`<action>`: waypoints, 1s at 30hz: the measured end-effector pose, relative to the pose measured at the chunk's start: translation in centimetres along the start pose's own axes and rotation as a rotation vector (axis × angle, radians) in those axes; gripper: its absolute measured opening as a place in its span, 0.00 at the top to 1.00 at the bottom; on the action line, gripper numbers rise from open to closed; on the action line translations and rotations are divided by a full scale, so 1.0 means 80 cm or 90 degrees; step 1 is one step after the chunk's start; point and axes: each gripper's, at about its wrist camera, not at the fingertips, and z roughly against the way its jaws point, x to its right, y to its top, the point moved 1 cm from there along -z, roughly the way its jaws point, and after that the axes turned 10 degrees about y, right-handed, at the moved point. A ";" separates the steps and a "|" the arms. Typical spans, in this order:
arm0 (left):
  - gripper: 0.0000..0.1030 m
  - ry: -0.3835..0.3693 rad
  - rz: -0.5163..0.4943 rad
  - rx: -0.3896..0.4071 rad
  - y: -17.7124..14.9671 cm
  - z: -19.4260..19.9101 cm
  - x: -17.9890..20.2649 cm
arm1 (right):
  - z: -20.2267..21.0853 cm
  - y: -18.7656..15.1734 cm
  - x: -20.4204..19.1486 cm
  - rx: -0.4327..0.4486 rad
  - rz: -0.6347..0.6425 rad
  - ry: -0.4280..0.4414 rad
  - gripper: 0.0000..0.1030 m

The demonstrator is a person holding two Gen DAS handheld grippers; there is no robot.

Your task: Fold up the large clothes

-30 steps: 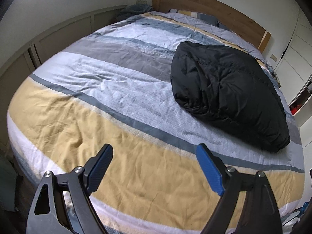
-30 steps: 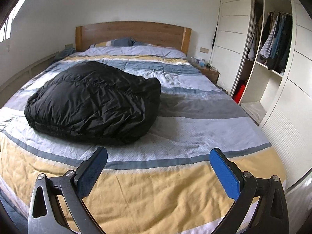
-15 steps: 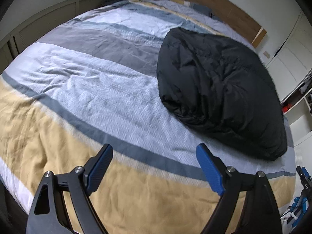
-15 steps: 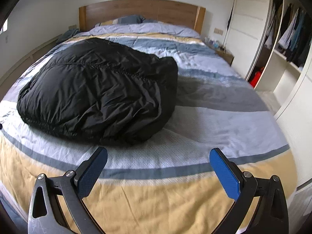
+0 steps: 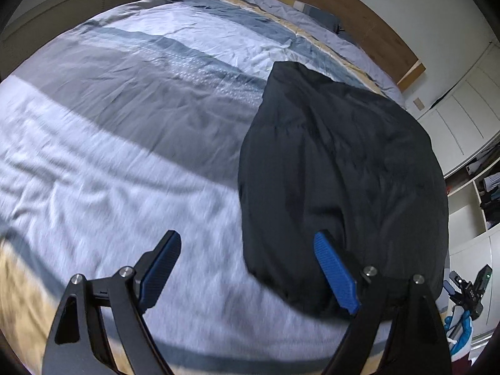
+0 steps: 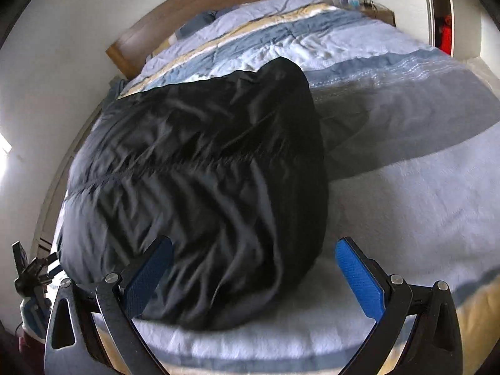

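Both tools, left tool point(image 5: 247, 268) and right tool point(image 6: 253, 268), are spread wide and empty over the near edge of the black puffy jacket point(image 6: 200, 187) bunched on the bed point(image 5: 125, 162). Slippery, thick padding could squirm out of a shallow pinch.

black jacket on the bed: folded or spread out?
Folded, or at least bunched: the black jacket lies as one compact puffy mound on the striped duvet, no sleeves spread out. How neat, cannot tell.

Soft daylight, motion blur, heavy fisheye curvature

Light enters from a bright window patch point(image 6: 4, 150) at the left edge; the striped duvet point(image 5: 125, 143) smears near the frame bottom (both views), corners vignette black, and the black jacket point(image 6: 203, 187) loses detail.
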 end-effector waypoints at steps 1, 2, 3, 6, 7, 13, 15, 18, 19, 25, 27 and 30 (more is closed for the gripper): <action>0.15 -0.003 -0.002 -0.002 0.008 -0.007 0.001 | -0.008 0.007 0.004 -0.007 -0.003 -0.001 0.00; 0.15 -0.007 -0.003 -0.006 0.014 -0.013 0.002 | -0.013 0.013 0.007 -0.012 -0.008 0.001 0.00; 0.15 -0.012 -0.003 -0.010 0.021 -0.022 0.002 | -0.020 0.018 0.012 -0.018 -0.014 0.005 0.00; 0.15 -0.044 0.003 -0.034 0.038 -0.045 0.001 | -0.039 0.028 0.028 -0.044 -0.040 0.022 0.00; 0.15 -0.055 0.006 -0.042 0.041 -0.051 0.000 | -0.045 0.029 0.033 -0.054 -0.050 0.034 0.00; 0.15 -0.149 0.033 -0.077 0.072 -0.092 -0.005 | -0.086 0.028 0.069 -0.100 -0.138 0.151 0.00; 0.15 -0.182 0.042 -0.087 0.079 -0.105 -0.005 | -0.097 0.026 0.080 -0.106 -0.165 0.188 0.00; 0.15 -0.231 0.043 -0.121 0.085 -0.131 0.004 | -0.115 0.024 0.086 -0.111 -0.185 0.236 0.00; 0.15 -0.243 0.042 -0.131 0.085 -0.140 0.008 | -0.121 0.025 0.086 -0.112 -0.184 0.250 0.00; 0.07 -0.352 0.031 -0.189 0.086 -0.173 0.045 | -0.159 0.031 0.067 -0.142 -0.159 0.317 0.00; 0.07 -0.375 0.029 -0.202 0.089 -0.179 0.053 | -0.167 0.034 0.063 -0.143 -0.161 0.344 0.00; 0.06 -0.382 0.046 -0.223 0.088 -0.192 0.054 | -0.178 0.032 0.059 -0.140 -0.148 0.370 0.00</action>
